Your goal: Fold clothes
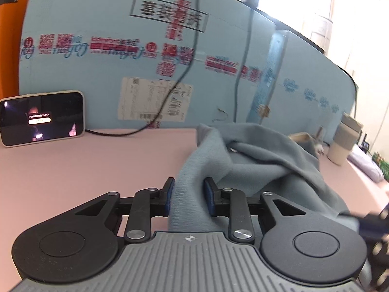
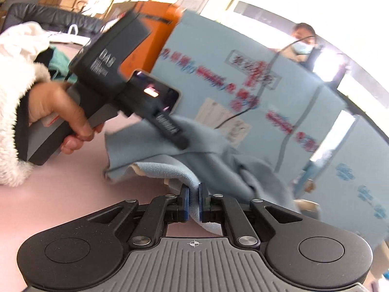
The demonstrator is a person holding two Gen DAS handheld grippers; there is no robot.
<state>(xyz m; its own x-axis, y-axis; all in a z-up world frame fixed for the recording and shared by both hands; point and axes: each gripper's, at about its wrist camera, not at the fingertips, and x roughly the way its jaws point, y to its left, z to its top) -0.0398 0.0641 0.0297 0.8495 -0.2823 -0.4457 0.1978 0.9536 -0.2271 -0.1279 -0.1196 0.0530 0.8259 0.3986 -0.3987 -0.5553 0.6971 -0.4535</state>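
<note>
Left wrist view: L gripper (image 1: 189,196) has a thick band of the blue-grey cloth (image 1: 255,160) running between its blue pads; jaws stand only partly closed, w/ cloth filling the gap, so it reads as a grip on a bunched edge. Cloth climbs from the pads into a rumpled heap further out on the pink table (image 1: 73,170), nothing flat yet. Beyond: phone (image 1: 41,118) propped at left against the blue board (image 1: 97,56), cable trailing down it, cup (image 1: 345,138) far right.

Right wrist view: R gripper (image 2: 193,203) nearly shut, thin fold of cloth (image 2: 150,146) pinched between pads, fabric hanging below the jaws. Outward, the other gripper body is seen from the side, held in a hand (image 2: 60,112) w/ a fluffy white sleeve; its tip is down on the same cloth, near the R gripper. A pale lining shows at the cloth's underside edge. Background is smeared, so detail there is unreliable.

Step, as I judge it: pick-up/spread stage, both grippers on the garment, no fold made. Next move prob. calls for lifting & pulling the two grips apart to shake the cloth out flat on the table, keeping both pinches tight. Can't tell which garment edge each holds; worth checking before spreading.
</note>
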